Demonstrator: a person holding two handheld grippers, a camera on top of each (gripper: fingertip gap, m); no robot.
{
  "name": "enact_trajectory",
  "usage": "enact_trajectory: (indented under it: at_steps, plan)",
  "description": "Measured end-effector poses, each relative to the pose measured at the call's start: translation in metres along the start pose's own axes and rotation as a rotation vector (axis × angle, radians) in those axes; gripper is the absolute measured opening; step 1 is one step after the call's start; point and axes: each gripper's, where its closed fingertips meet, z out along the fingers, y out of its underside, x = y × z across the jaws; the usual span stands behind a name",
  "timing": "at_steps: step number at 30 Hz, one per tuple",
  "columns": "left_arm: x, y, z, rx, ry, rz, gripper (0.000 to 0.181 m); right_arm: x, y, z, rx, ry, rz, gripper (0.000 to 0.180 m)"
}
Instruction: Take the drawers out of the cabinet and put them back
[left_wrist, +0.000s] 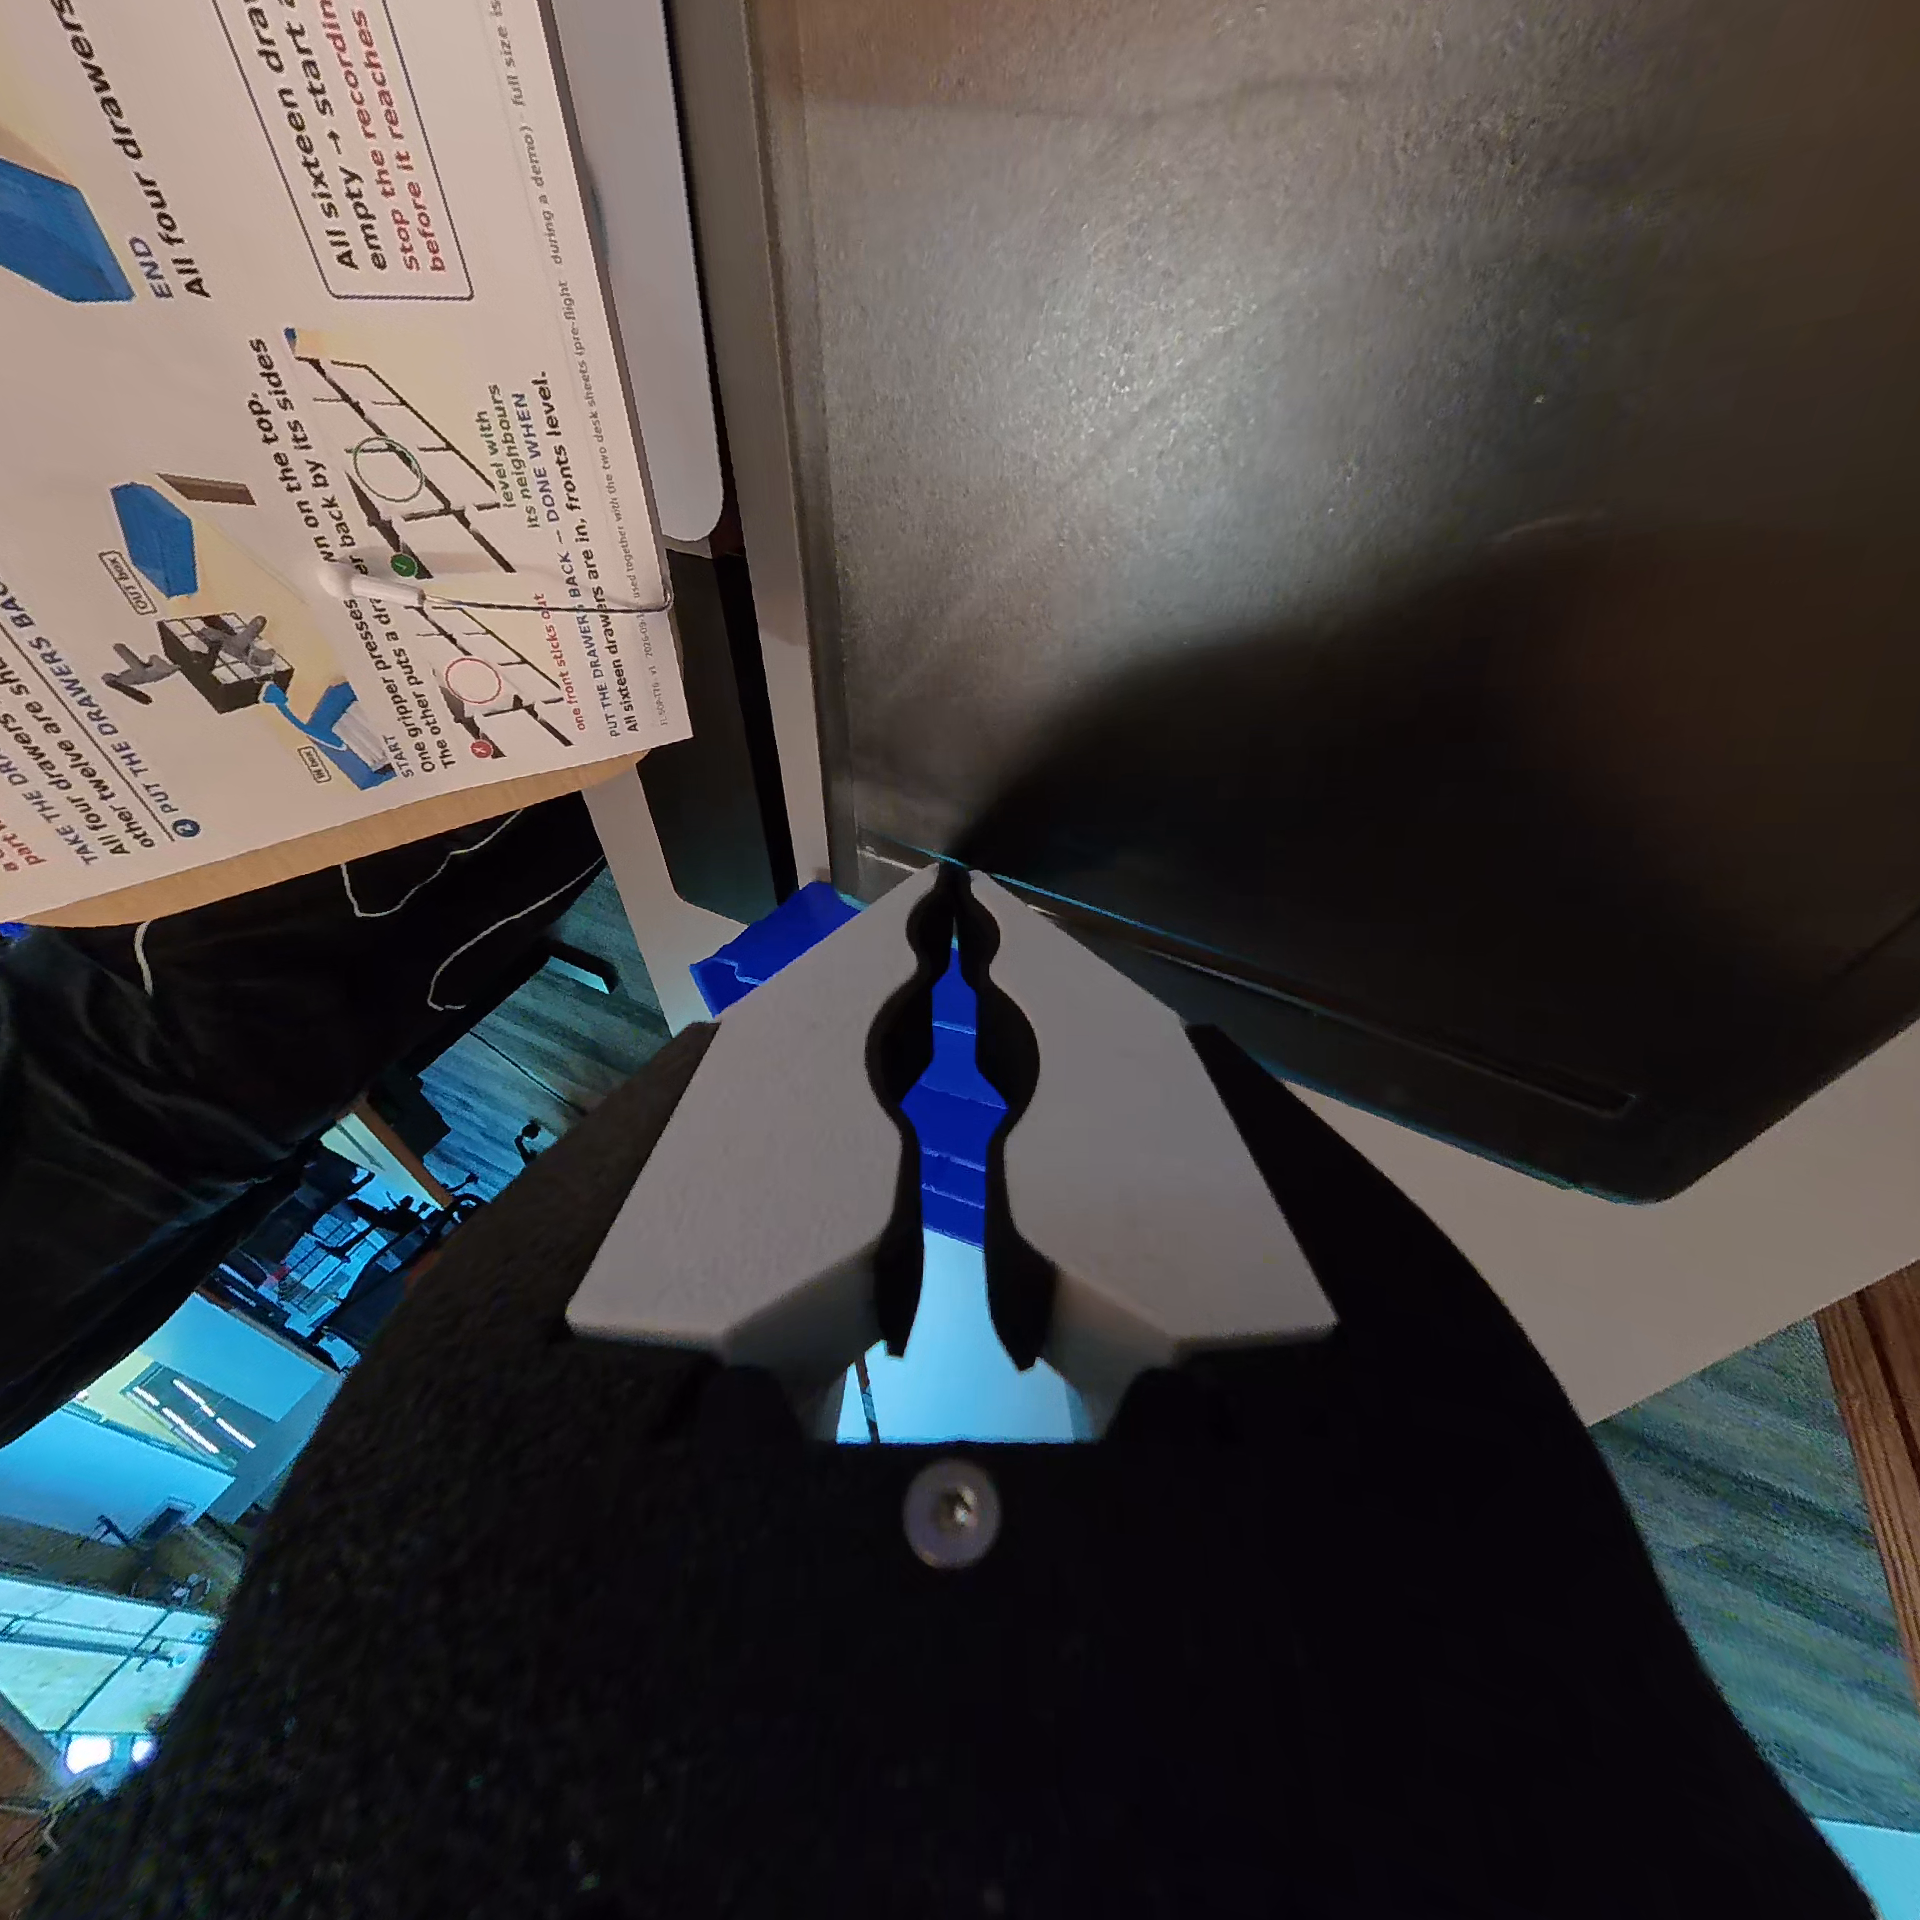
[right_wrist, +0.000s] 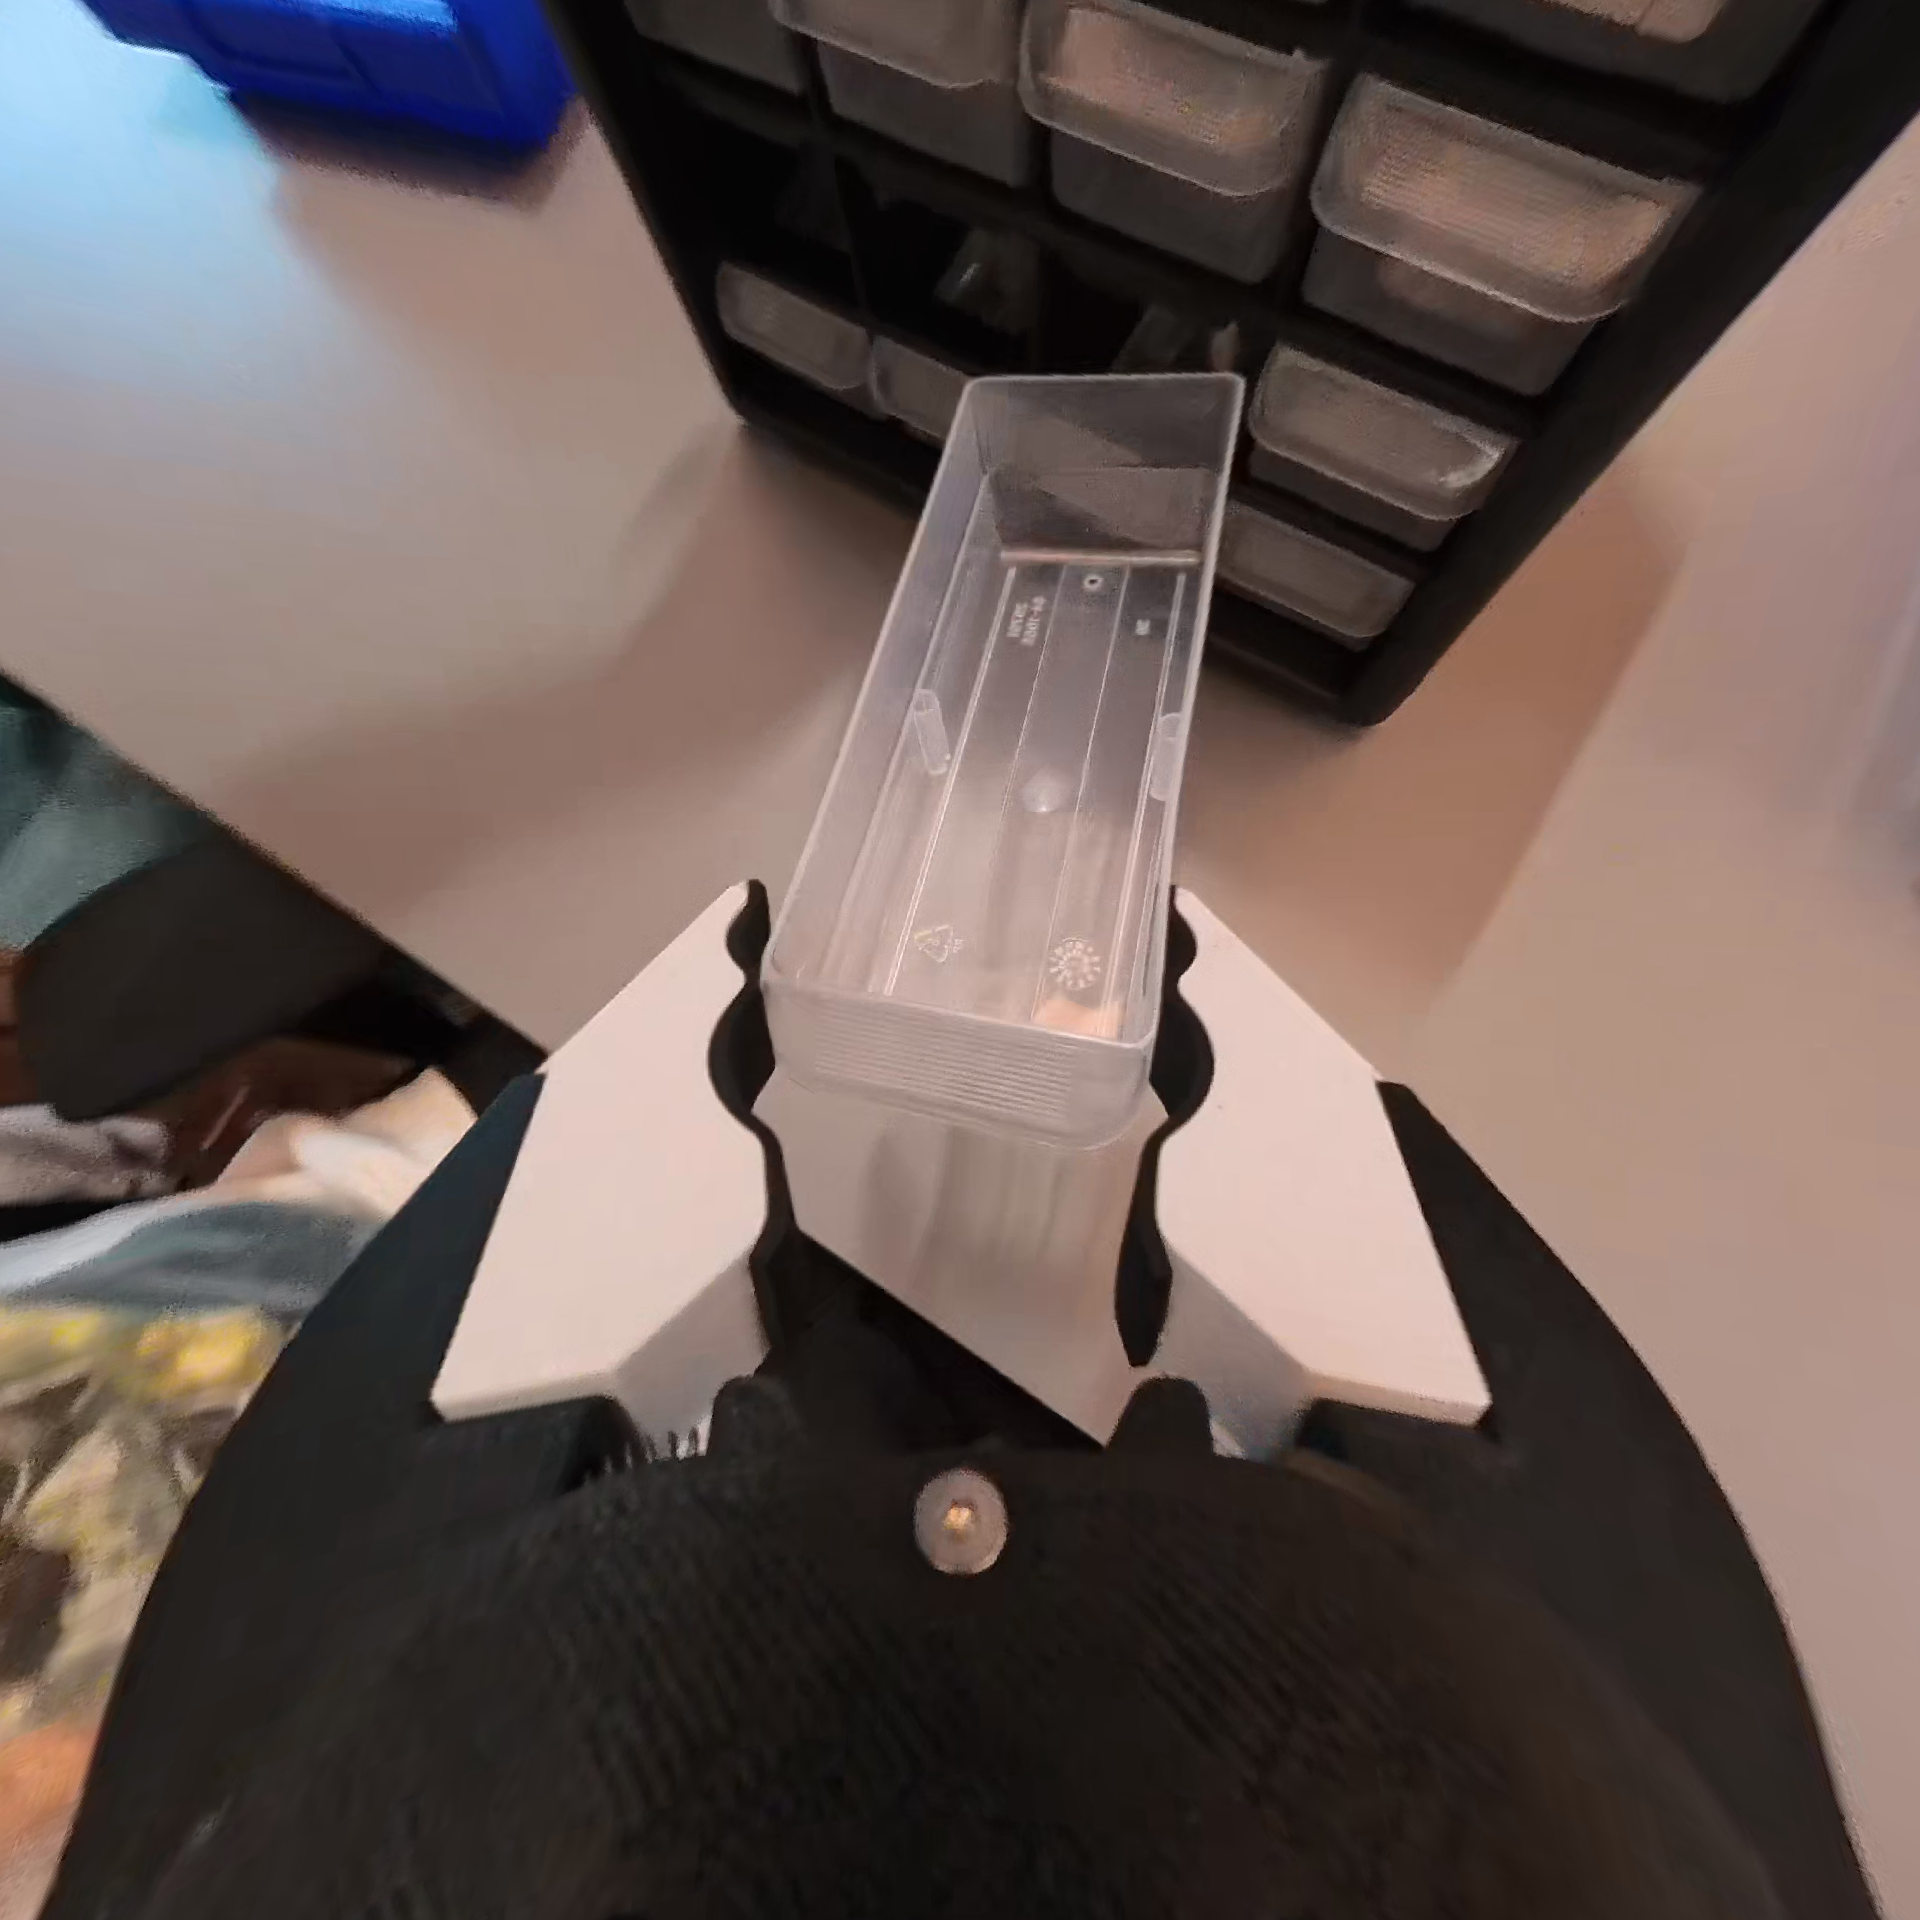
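Note:
The black cabinet (right_wrist: 1382, 665) stands on the white table, with several clear drawers (right_wrist: 1475, 197) in its slots and some dark empty slots in the lower middle. My right gripper (right_wrist: 961, 997) is shut on one clear empty drawer (right_wrist: 1039, 727), gripping its near end by the sides; its far end points at the empty slots, just in front of the cabinet. My left gripper (left_wrist: 954, 883) is shut, with its tips pressed against the black top face of the cabinet (left_wrist: 1299, 468) near its edge.
A blue bin (right_wrist: 343, 62) sits on the table left of the cabinet and shows behind my left fingers (left_wrist: 769, 945). A printed instruction sheet (left_wrist: 312, 468) lies on a wooden surface at the left. The white table (right_wrist: 312, 416) edge runs diagonally at lower left.

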Motion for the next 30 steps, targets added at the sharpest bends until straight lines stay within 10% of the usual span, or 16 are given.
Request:
enact_trajectory:
  at_steps: [13,30]
  plan:
    - [0.000,0.000,0.000,0.001,-0.006,0.014,0.000,0.234,-0.012,-0.117,0.107,-0.043,-0.408,0.073]
    - [0.000,-0.001,0.000,0.022,-0.016,0.053,0.000,0.376,-0.040,-0.002,-0.439,-0.287,-0.707,0.073]
